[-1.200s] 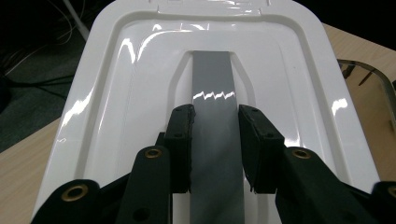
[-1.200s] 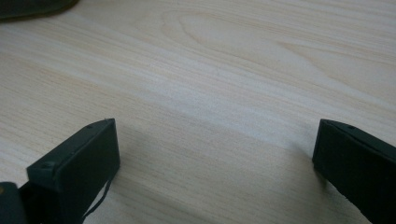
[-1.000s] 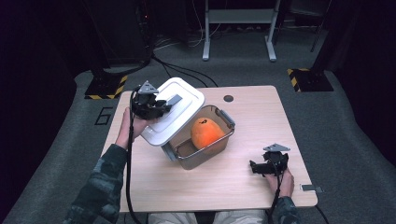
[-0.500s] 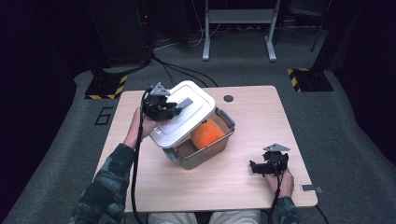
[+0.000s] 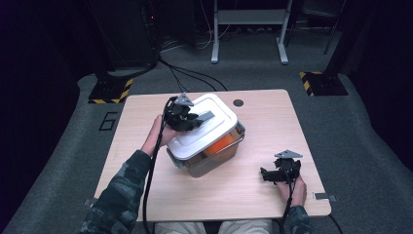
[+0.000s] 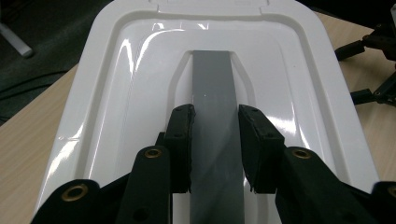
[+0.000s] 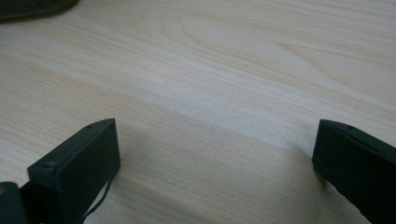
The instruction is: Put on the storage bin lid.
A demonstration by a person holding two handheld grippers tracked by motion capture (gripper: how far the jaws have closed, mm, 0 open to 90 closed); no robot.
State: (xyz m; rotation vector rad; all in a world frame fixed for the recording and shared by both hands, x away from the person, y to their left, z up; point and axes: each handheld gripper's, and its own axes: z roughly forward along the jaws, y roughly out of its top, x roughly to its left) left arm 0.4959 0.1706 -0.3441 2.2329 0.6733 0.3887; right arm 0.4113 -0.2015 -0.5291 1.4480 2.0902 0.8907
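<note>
A white lid (image 5: 207,126) with a grey handle strip (image 6: 215,116) lies tilted over a clear box (image 5: 214,158) in the middle of the table. An orange fruit (image 5: 221,145) shows inside the box under the lid's right edge. My left gripper (image 5: 195,118) is shut on the grey handle strip, its pads (image 6: 183,135) pressing both sides, and it holds the lid over the box. My right gripper (image 5: 265,174) rests low on the wooden table (image 5: 263,126) at the right front, jaws wide open with bare wood between the fingers (image 7: 88,154).
A small dark round hole (image 5: 238,103) sits in the tabletop behind the box. The right gripper (image 6: 373,65) appears beyond the lid in the left gripper view. Dark stands, cables and striped floor plates (image 5: 112,90) surround the table.
The left gripper has carried the lid to the right and lower, so it now covers most of the box and the fruit. The right gripper has stayed still.
</note>
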